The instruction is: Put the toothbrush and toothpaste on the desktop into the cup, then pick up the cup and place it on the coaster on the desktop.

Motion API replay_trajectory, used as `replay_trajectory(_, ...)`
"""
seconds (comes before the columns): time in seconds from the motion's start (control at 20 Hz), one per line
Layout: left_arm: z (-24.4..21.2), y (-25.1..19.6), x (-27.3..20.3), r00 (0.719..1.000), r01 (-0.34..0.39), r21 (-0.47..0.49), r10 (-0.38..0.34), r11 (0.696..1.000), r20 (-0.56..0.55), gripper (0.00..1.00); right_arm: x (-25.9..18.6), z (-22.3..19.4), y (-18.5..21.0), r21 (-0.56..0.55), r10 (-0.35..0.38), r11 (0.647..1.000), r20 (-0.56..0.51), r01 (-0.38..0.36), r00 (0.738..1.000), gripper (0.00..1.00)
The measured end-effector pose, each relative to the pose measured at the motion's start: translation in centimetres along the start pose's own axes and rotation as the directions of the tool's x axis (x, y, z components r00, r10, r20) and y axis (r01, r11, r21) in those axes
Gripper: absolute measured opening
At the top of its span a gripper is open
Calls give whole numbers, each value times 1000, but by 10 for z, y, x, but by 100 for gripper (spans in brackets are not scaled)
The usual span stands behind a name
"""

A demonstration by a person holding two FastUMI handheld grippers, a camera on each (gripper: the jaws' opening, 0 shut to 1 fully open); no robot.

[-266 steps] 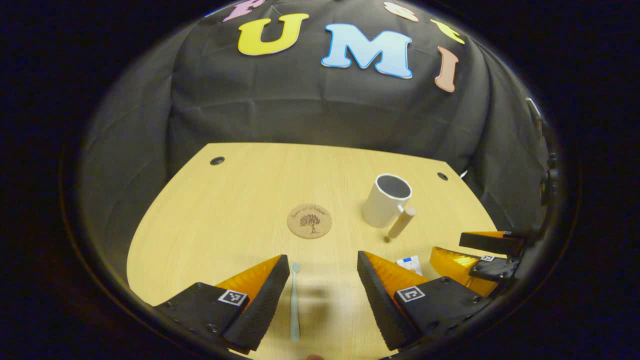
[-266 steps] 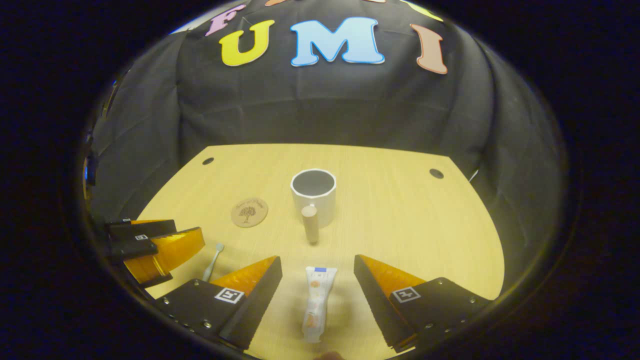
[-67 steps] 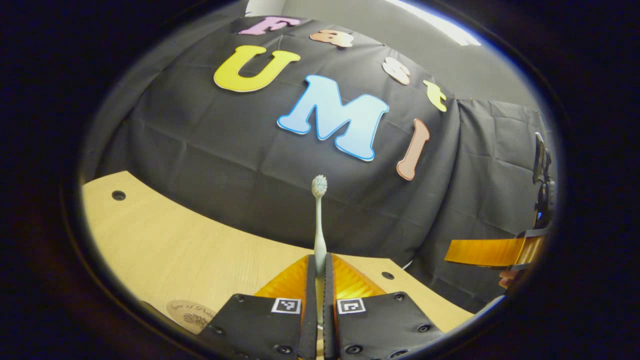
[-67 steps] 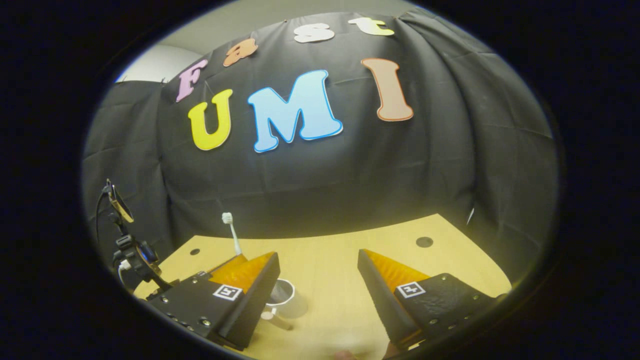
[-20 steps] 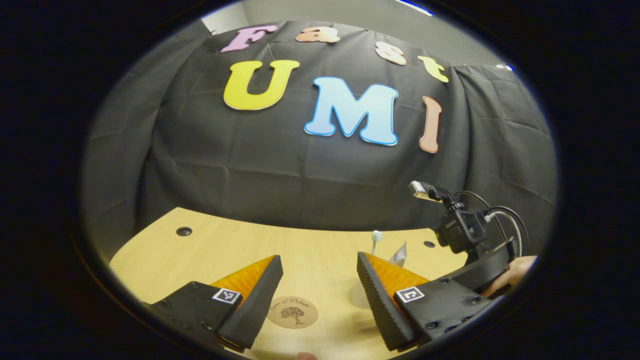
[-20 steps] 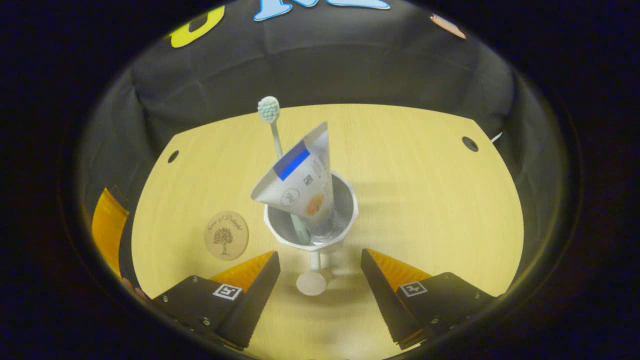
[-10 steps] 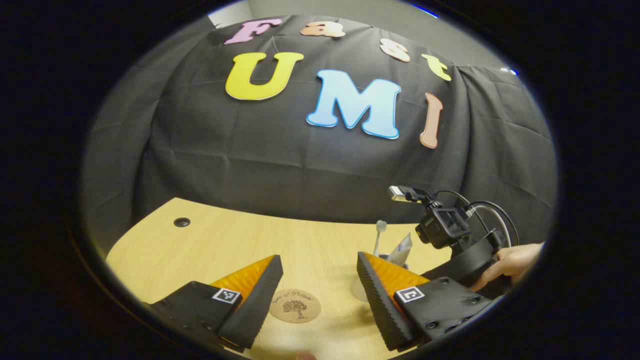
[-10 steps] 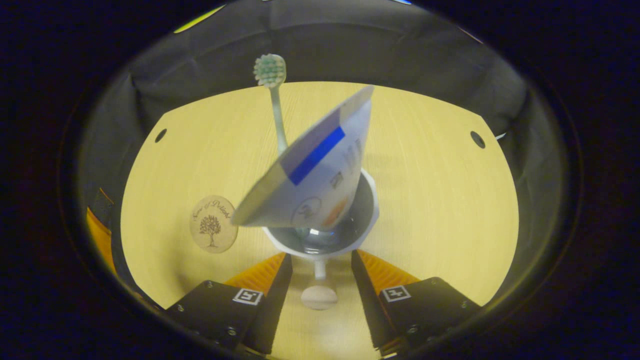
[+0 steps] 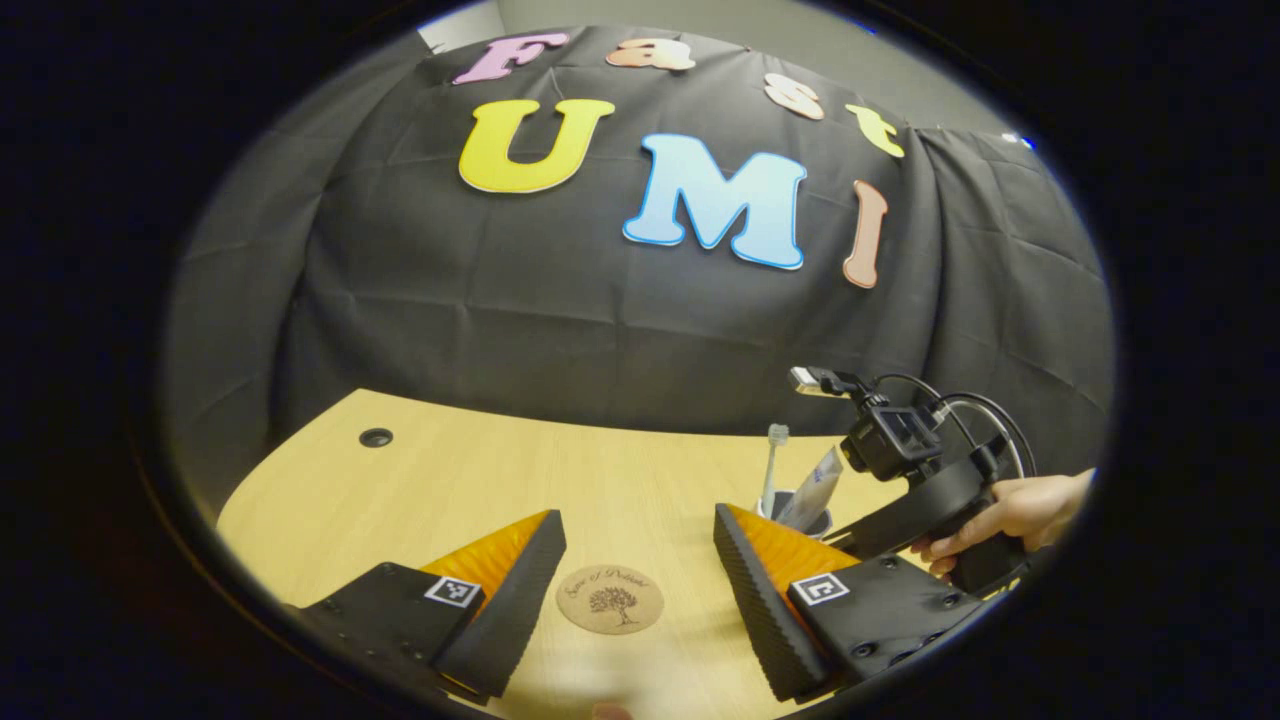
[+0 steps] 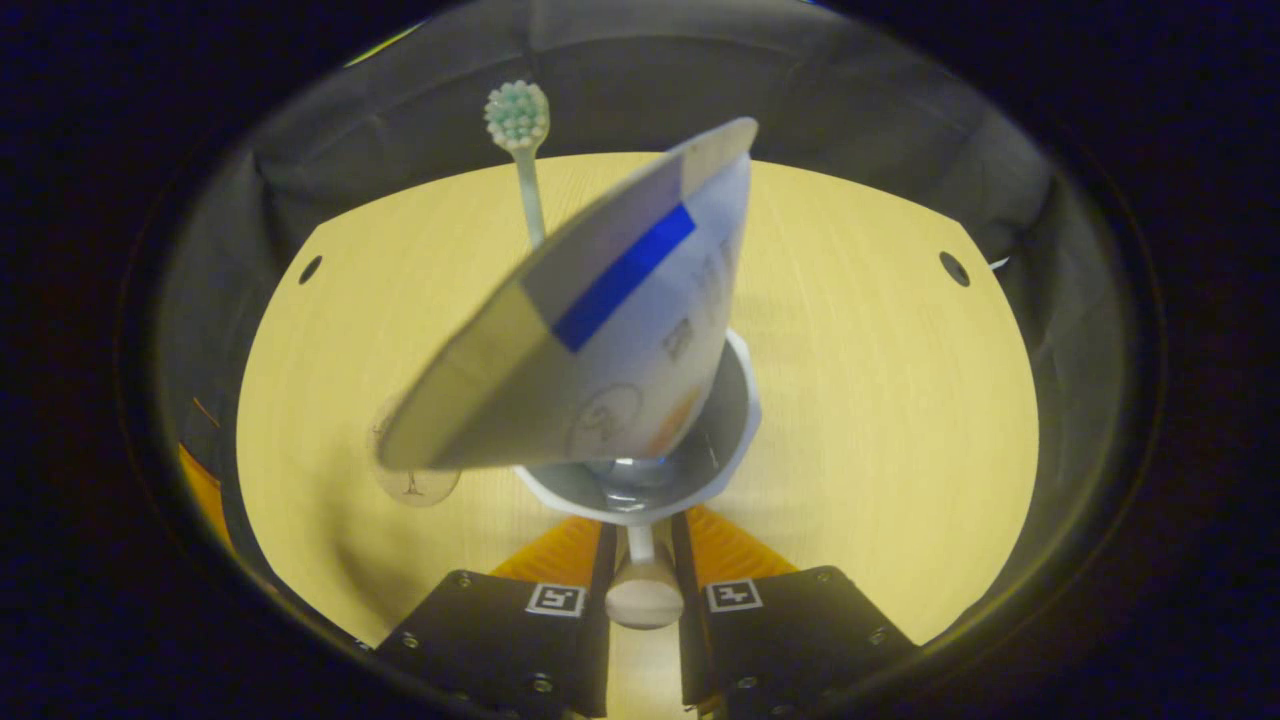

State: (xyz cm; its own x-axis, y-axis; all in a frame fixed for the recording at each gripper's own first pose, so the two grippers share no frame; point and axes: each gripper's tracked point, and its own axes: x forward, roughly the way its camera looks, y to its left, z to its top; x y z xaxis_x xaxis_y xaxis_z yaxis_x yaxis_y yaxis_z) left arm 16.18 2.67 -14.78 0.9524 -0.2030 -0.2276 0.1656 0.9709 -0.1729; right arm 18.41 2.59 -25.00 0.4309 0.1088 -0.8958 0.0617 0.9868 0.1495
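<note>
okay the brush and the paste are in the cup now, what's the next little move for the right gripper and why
Probably lift the cup straight up by its handle. The right gripper looks shut on that handle, the toothbrush and toothpaste stand in the cup, and the coaster lies bare off to the side, in front of the open left gripper.

Two fisheye views, one low and level, one steep and close.

The left gripper view is taken from low over the desktop (image 9: 450,480), faced toward the booth wall, with the coaster (image 9: 610,599) near at 6 o'clock and the cup (image 9: 800,512) farther off at 4 o'clock. The right gripper view is aimed steeply down, very near the cup (image 10: 735,400). Desktop, coaster and cup are shared.
</note>
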Motion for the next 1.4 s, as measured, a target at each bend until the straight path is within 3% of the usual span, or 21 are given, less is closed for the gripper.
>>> replay_trajectory(0.75, -14, 30, -22, 998, -67, -51, 66, 996, -23, 97, -7, -1, 23, -59, 14, 998, 59, -11, 998, 25)
replay_trajectory(1.2, -11, 53, -40, 995, -101, -60, 101, 993, -9, 96, -24, 12, 81, -127, 88, 989, 83, -77, 993, 25)
replay_trajectory(1.25, -11, 57, -43, 994, -107, -59, 107, 993, -7, 96, -22, 10, 89, -135, 100, 987, 80, -89, 992, 28)
replay_trajectory(1.4, -12, 72, -52, 991, -130, -60, 130, 990, -6, 96, -9, 2, 111, -165, 123, 980, 68, -110, 990, 25)
